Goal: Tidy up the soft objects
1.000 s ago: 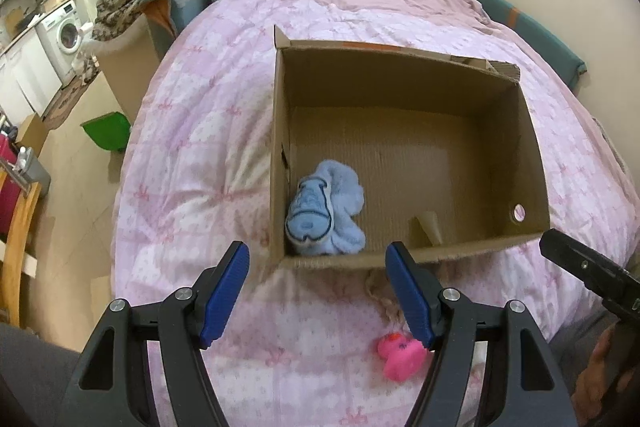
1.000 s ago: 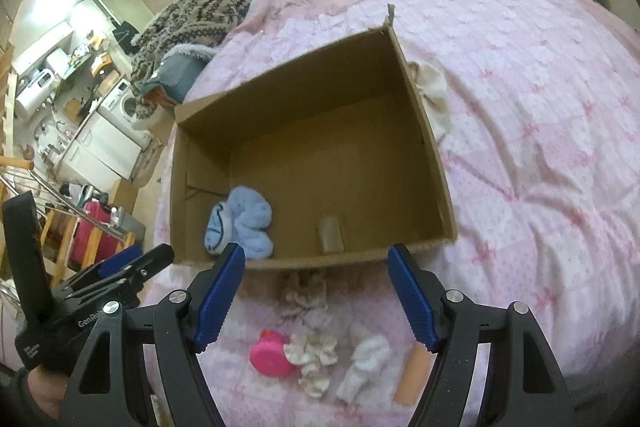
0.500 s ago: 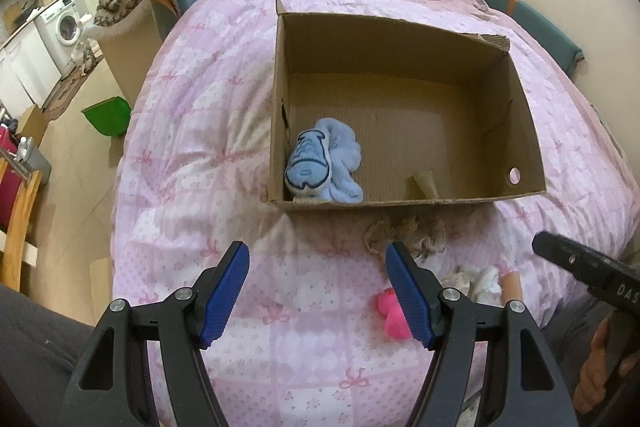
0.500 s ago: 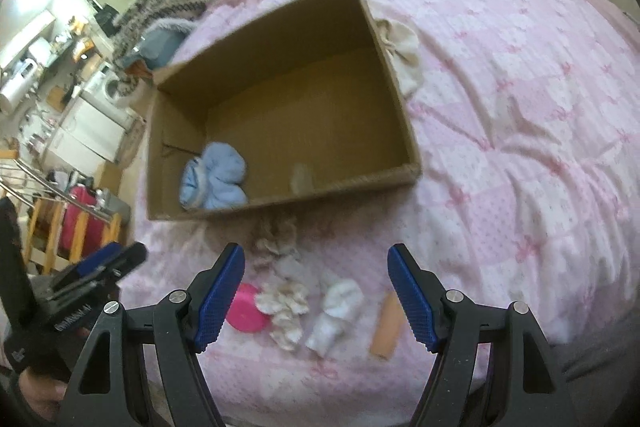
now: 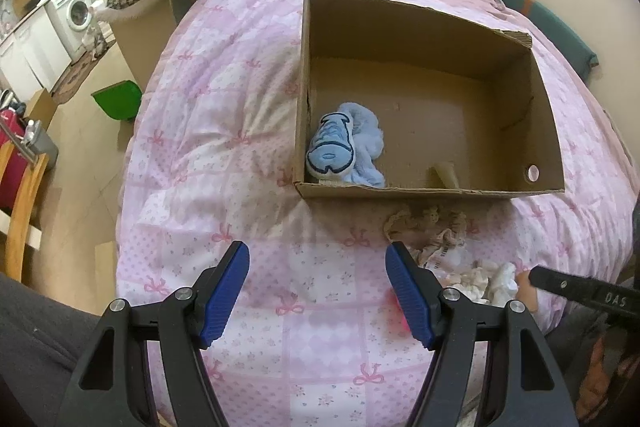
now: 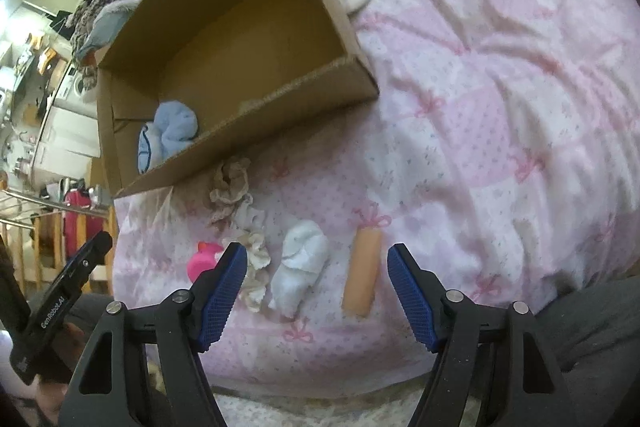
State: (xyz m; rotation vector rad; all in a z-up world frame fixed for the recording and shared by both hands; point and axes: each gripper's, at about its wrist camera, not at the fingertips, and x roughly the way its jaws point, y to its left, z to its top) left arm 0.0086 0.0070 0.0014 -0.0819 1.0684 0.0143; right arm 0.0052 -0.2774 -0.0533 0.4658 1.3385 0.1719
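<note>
The open brown cardboard box (image 5: 424,95) sat on the pink bow-patterned quilt (image 5: 224,155), and one item was already inside: a light blue plush sock with a shoe print (image 5: 340,151), lying against the near left corner. A small tan tube-like piece (image 5: 444,175) stood by the near wall; its nature could not be determined from either view.

The remaining soft items lay on the quilt just outside the box's near wall: a crumpled beige lace cloth (image 6: 232,183), a cream frilled scrunchie (image 6: 256,267), a folded white sock (image 6: 302,263), a peach-coloured cylindrical roll (image 6: 362,273) and a bright pink rounded toy (image 6: 202,261).

The right gripper (image 6: 312,283) hovered above these with jaws spread wide and empty, the white sock and the roll lying between its fingers in view. The left gripper (image 5: 316,287) was likewise spread and holding nothing, over bare quilt.

Assessment: all items appeared light and compressible, unlikely to break. The sock would bunch and should be pinched across its thick folded middle. The lace, being thin and floppy, would likely trail; a gathered clump offers the surer hold. The roll should be taken across its width at mid-length.
</note>
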